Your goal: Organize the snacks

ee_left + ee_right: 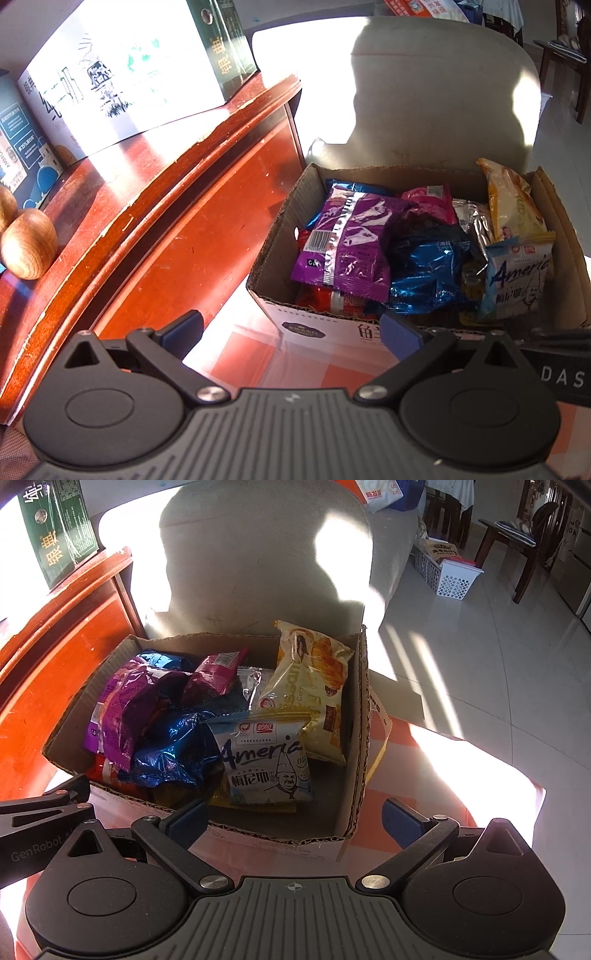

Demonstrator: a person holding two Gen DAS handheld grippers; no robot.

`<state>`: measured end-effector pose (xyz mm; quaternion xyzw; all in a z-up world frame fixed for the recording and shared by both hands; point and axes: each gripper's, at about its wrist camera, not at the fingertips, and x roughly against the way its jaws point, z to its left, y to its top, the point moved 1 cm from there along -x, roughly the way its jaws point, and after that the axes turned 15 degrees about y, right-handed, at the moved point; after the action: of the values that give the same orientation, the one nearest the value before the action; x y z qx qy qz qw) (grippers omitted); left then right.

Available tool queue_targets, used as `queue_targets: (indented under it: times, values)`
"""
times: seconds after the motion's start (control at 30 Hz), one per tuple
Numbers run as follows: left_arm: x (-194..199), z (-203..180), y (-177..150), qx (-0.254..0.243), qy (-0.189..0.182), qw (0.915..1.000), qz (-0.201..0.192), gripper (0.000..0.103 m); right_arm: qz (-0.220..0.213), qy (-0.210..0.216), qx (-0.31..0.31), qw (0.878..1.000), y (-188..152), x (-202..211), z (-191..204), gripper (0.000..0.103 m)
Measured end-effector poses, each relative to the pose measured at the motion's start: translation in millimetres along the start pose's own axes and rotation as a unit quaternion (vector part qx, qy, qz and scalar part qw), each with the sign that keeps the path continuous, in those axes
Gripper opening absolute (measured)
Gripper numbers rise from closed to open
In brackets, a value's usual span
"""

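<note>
An open cardboard box (273, 236) (354, 760) stands on the checked table, filled with several snack packets. On top lie a purple packet (347, 240) (122, 709), a blue foil packet (428, 269) (173, 749), a white-blue "America" packet (517, 280) (266, 764), a yellow croissant packet (513, 199) (314, 686) and a pink packet (428, 199) (214, 675). My left gripper (291, 332) is open and empty, just before the box's near wall. My right gripper (295, 819) is open and empty over the box's near right corner.
A red wooden cabinet (147, 192) (55, 627) flanks the box on the left, bearing a milk carton (122, 74) and wooden ornaments (29, 247). A grey chair (443, 85) (258, 561) stands behind the box. A white basket (450, 576) and a wooden chair (524, 542) stand on the tiled floor.
</note>
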<state>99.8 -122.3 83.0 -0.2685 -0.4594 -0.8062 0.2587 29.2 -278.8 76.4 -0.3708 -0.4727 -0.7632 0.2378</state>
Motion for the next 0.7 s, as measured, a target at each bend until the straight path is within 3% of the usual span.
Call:
queue_targets:
  times: [0.43,0.7]
  values:
    - [21,11,-9,0.006,0.019,0.9995,-0.026,0.102,-0.014,0.016,0.021,1.0,-11,16,7,0.101]
    - [38,21,-26,0.006,0.005,0.9996,-0.028,0.102,-0.022,0.021,0.031,0.999,-29,29,7,0.101]
